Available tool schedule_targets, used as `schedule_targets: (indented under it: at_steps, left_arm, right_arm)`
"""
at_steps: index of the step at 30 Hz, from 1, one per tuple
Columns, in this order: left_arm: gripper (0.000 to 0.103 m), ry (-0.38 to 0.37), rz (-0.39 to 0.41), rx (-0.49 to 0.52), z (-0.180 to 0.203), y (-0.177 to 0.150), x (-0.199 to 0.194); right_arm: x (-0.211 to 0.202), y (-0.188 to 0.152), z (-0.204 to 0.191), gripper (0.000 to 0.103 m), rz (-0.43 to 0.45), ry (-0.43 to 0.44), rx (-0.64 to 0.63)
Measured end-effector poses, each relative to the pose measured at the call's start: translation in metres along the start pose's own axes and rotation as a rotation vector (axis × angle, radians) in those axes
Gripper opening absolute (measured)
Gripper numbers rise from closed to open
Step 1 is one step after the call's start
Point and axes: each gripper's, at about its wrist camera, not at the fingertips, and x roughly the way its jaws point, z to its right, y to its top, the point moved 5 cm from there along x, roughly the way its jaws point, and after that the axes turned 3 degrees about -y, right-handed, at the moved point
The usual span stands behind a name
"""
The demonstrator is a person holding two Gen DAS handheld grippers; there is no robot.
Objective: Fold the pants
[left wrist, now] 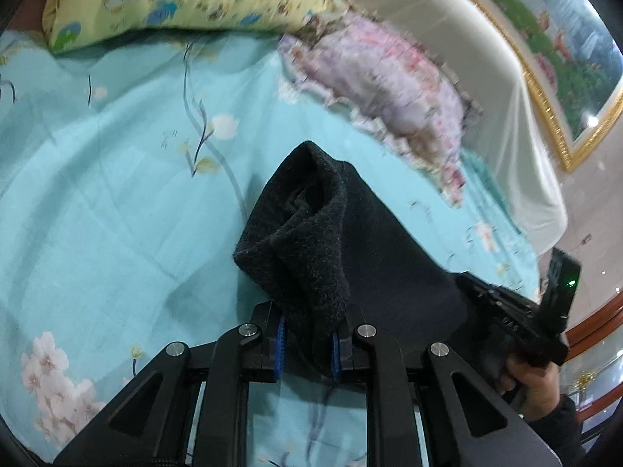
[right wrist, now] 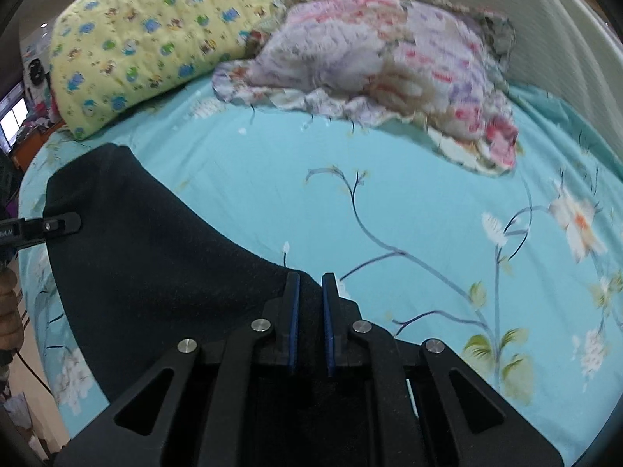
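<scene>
The pants (left wrist: 331, 241) are dark, almost black fleece, held up over a turquoise flowered bedsheet (left wrist: 117, 214). My left gripper (left wrist: 307, 334) is shut on one bunched edge of the pants, the fabric rising thick between its blue pads. My right gripper (right wrist: 310, 299) is shut on the other edge of the pants (right wrist: 155, 264), which stretch in a sheet from it to the left gripper (right wrist: 58, 225) at the far left of the right wrist view. The right gripper also shows at the lower right of the left wrist view (left wrist: 518, 323).
A yellow patterned pillow (right wrist: 155, 39) and a pink-and-white floral pillow (right wrist: 389, 62) lie at the head of the bed against a white headboard (left wrist: 447, 39). A gold-framed picture (left wrist: 564, 58) hangs on the wall. The sheet (right wrist: 428, 214) spreads wide ahead of both grippers.
</scene>
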Motion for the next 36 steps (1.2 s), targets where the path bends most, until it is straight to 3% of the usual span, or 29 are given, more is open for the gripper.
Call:
schedule_targets:
  at_steps: [3,4,6,7,12,18,30,36]
  left_arm:
    - [0.031,0.034,-0.014,-0.016,-0.006,-0.004,0.003]
    - [0.033,0.047,-0.012,-0.026,-0.009,-0.004,0.0]
    - [0.049,0.075,-0.001,-0.04,-0.012,-0.004,-0.008]
    - [0.05,0.087,0.009,-0.047,-0.014,-0.005,-0.013]
    - [0.05,0.061,0.048,-0.08,-0.011,-0.008,-0.038]
    - [0.05,0.016,0.058,-0.007,0.025,-0.01,-0.048]
    - [0.055,-0.09,-0.066,0.14,0.109,-0.035,-0.011]
    - [0.059,-0.153,-0.13,0.249,0.165,-0.052,0.013]
  right_arm:
    - [0.005,-0.007,0.001,0.014,-0.017,-0.004,0.028]
    - [0.004,-0.007,0.002,0.02,-0.014,-0.011,0.042]
    - [-0.002,-0.008,0.007,0.031,0.003,-0.04,0.068]
    - [-0.007,-0.008,0.01,0.036,0.008,-0.047,0.086]
    - [-0.043,-0.017,0.025,0.041,0.062,-0.018,0.166]
    - [-0.079,-0.044,0.04,0.046,0.088,-0.006,0.244]
    - [-0.137,-0.111,0.063,0.051,0.129,0.008,0.429]
    - [-0.165,-0.158,0.08,0.052,0.138,-0.039,0.525]
